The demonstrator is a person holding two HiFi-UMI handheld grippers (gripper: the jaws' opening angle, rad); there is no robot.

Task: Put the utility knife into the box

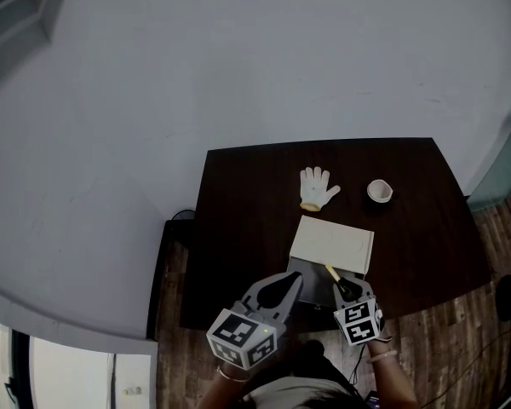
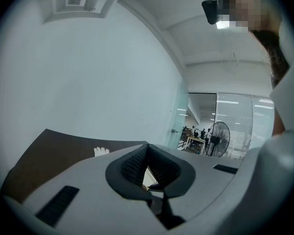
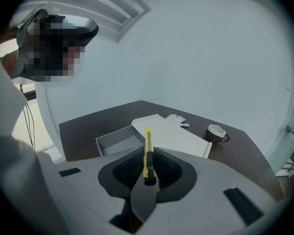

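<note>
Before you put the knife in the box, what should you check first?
1. Grip: the right gripper has its fingers shut on the utility knife: ok.
2. Box open, with the lid off and lying just beyond it: ok.
3. Room inside the box: the part that shows is bare: ok.
4. Blade pulled in: cannot tell.
5. Left gripper shut and holding nothing: ok.
6. Cup and glove lie apart from the box: ok.

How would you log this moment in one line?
right gripper: shut on knife | left gripper: shut, empty | box: open, lid beside | knife: not in box
</note>
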